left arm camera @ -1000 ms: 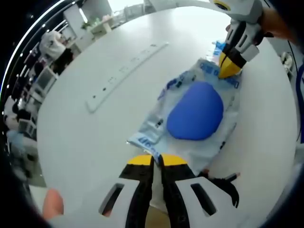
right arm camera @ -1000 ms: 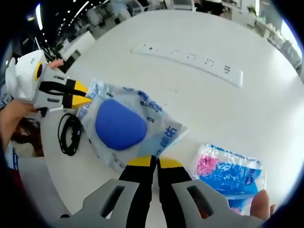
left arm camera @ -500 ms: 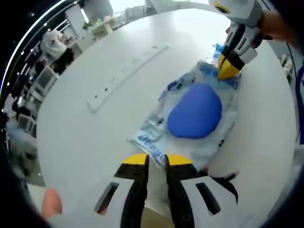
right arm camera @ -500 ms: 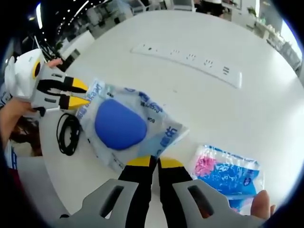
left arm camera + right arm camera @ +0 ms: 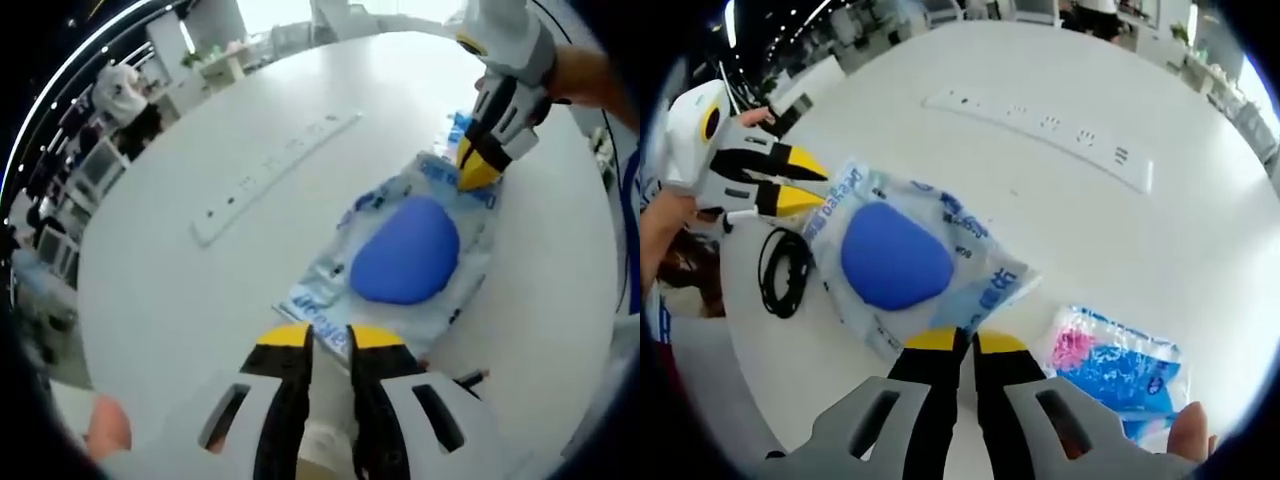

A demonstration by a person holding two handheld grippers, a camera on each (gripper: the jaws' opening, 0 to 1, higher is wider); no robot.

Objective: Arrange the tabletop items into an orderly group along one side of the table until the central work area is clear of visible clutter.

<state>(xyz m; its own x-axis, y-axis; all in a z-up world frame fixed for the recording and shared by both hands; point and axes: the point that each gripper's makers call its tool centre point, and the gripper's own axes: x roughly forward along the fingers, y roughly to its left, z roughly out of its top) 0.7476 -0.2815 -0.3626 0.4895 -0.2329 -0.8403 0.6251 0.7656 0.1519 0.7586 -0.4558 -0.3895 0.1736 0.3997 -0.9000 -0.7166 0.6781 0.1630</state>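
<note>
We see the bag w/ blue pad mid-table. Right gripper pinches its near edge, jaws together. Left gripper at the bag's opposite end, jaws parted, off it. Strip beyond the bag, cable beside it, pink-blue pack partly cut off.

- 1 white table.
- 1 clear packet with a blue pad inside; also in the left gripper view.
- 1 clear packet with pink and blue contents.
- 1 white power strip;.
- 1 coiled black cable.
- 2 grippers: left gripper, right gripper.
</note>
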